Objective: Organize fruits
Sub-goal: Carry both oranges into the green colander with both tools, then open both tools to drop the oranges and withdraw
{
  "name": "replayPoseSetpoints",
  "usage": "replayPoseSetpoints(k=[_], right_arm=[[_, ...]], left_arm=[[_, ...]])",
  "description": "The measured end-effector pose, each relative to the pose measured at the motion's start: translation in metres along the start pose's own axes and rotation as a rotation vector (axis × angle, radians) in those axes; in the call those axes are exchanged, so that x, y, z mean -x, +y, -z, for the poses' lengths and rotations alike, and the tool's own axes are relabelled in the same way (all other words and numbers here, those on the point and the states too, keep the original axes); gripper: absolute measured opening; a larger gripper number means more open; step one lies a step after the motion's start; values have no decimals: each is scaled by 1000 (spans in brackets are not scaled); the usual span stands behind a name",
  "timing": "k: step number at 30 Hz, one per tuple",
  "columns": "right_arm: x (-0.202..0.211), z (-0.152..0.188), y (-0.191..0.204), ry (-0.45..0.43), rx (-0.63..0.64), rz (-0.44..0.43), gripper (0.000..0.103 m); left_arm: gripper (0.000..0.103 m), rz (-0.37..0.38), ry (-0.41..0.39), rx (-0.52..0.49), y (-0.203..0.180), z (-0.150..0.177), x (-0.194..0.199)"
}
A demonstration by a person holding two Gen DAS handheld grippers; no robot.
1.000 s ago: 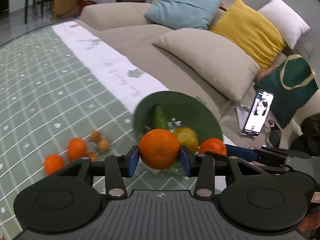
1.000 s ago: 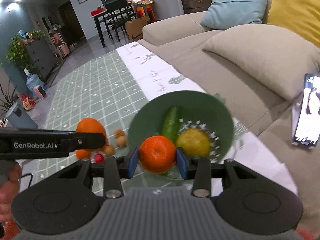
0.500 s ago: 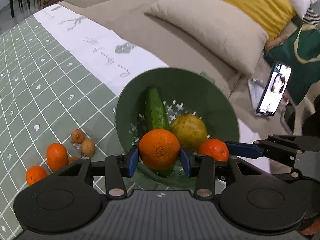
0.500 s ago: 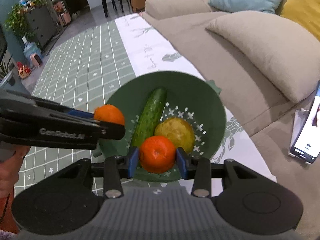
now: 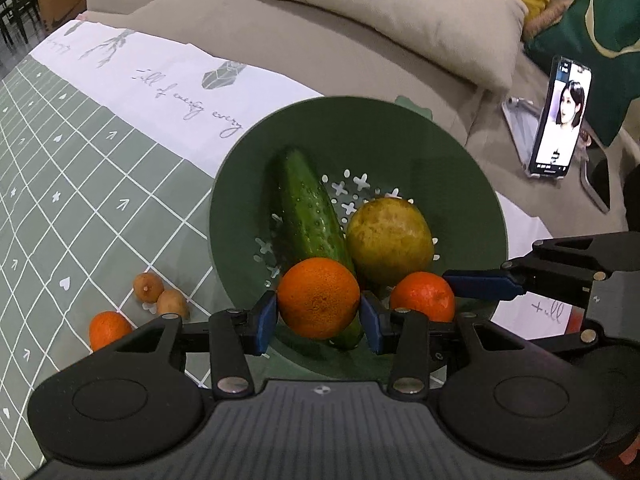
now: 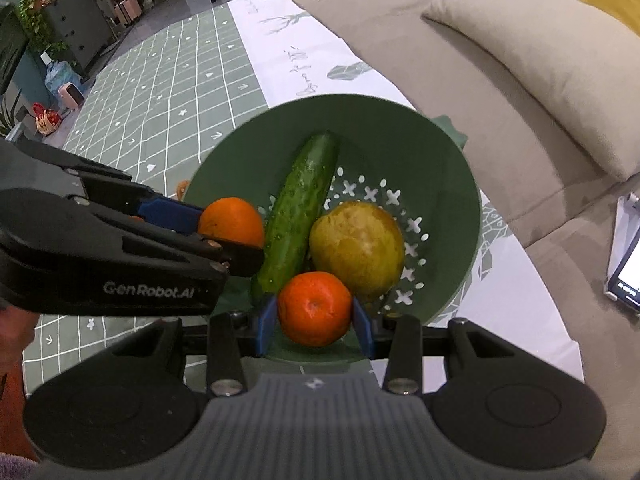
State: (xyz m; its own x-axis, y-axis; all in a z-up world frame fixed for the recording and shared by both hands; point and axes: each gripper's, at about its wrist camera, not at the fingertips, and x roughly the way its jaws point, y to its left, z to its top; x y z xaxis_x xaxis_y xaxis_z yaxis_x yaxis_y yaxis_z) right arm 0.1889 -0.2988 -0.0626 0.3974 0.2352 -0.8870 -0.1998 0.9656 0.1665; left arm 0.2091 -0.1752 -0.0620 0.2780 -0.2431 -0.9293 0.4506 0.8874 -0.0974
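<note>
Now that both hands have come down from above the tabletop's edge to hang over the green bowl, each fruit you carry sits where it can be let go. Your left gripper pinches the larger orange between its blue pads, low over the near end of the cucumber; your right gripper pinches the smaller, redder tangerine just in front of the yellow-green pear. A second ago the bowl lay further ahead and looked smaller, so the carry looks nearly finished and what remains, I judge, is the release. Both held fruits look firm and round, with dimpled skin, and may roll against the cucumber once freed. Left behind on the checked tablecloth are another small orange and two brown, nut-like fruits, well apart from the bowl, so more trips seem needed.
</note>
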Motion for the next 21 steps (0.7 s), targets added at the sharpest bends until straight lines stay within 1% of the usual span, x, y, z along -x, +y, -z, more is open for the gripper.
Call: replayPoseSetpoints(k=[2, 3, 6, 12, 14, 16, 17, 18, 21], right_arm=[[-1, 0, 0, 1, 2, 1, 38], [-2, 0, 1, 2, 6, 3, 38], [-2, -1, 3, 8, 16, 8, 39], [-1, 0, 5, 9, 19, 13, 39], [-1, 0, 5, 9, 22, 20, 40], [2, 1, 7, 3, 24, 26, 45], [4, 1, 8, -4, 24, 31, 51], [7, 1, 9, -12, 25, 36, 53], [16, 0, 12, -32, 24, 44, 55]], left_arm=[[51, -1, 10, -8, -1, -1, -3], [54, -5, 9, -15, -2, -1, -4], [56, -16, 12, -25, -3, -2, -4], [66, -10, -3, -26, -2, -2, 2], [67, -14, -11, -27, -3, -1, 6], [67, -24, -23, -33, -5, 0, 13], [68, -26, -32, -35, -6, 1, 17], [68, -27, -40, -36, -6, 1, 20], [68, -24, -71, -23, -3, 5, 34]])
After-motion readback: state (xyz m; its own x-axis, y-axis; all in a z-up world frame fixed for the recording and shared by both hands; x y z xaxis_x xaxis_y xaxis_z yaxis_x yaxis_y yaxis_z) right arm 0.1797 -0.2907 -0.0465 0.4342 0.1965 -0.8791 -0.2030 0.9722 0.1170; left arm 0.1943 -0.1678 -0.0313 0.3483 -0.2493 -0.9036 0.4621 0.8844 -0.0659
